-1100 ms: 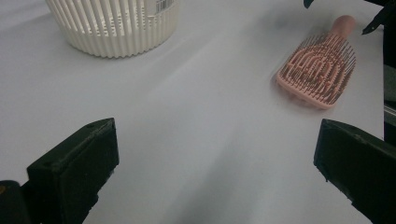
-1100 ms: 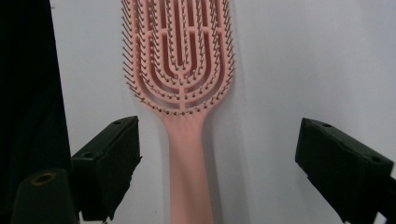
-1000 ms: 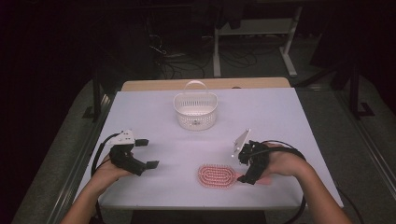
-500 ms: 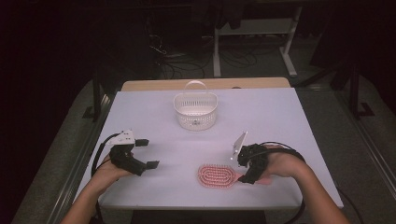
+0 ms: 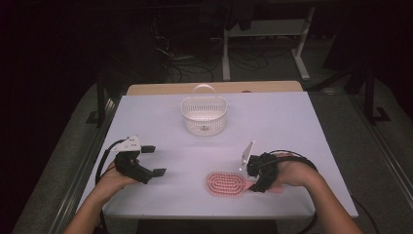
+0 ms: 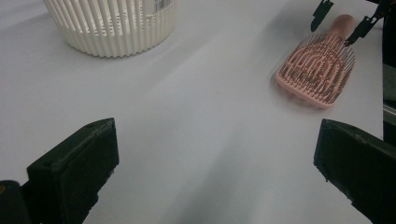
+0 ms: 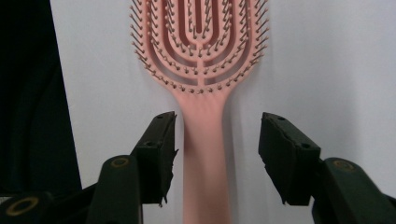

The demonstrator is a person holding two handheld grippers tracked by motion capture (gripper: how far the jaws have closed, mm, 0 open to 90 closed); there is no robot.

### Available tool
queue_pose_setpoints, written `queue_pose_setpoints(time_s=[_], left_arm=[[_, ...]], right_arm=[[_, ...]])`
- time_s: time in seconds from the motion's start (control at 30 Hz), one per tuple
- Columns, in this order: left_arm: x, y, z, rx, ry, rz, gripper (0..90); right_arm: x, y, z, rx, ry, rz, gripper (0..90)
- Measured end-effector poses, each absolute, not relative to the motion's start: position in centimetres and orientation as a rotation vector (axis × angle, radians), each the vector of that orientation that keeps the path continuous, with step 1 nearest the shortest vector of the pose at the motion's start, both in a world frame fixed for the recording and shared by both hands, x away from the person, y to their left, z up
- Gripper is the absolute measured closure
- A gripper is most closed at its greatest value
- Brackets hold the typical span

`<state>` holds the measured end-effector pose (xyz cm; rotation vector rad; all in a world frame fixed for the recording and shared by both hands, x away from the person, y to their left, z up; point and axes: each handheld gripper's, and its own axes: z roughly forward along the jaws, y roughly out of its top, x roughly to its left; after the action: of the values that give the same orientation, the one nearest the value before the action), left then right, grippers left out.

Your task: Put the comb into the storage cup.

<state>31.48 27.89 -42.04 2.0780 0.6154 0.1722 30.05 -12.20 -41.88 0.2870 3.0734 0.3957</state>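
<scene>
- Closing in on the pink hairbrush's (image 7: 205,60) handle, the right gripper (image 7: 215,154) had its jaws either side of it; they had just been narrowing, with gaps left on both sides, so no grip yet.
- Brush lay flat, bristles up, near the table's (image 5: 292,122) front edge, handle toward the right hand (image 5: 292,170).
- Left gripper (image 5: 148,161) rested on the table with jaws spread wide, nothing between them, well apart from the brush.
- White basket (image 5: 203,116) stood toward the far edge, seemingly empty; probably the destination.
- Judged: pick-up barely begun; clamping, lifting and carrying to the basket all remained.
</scene>
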Motion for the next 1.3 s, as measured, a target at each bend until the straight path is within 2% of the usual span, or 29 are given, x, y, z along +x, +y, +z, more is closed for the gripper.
queue_pose_setpoints(time_s=[0.47, 1.3], left_arm=[[31.46, 27.92, -42.00, 2.081, 0.612, 0.174, 0.0], [31.43, 27.89, -42.00, 2.081, 0.610, 0.174, 0.0]], right_arm=[[29.90, -11.85, -42.23, 0.281, 3.091, 0.336, 55.2], [29.78, -11.28, -42.76, 0.244, 3.105, 0.273, 64.4]])
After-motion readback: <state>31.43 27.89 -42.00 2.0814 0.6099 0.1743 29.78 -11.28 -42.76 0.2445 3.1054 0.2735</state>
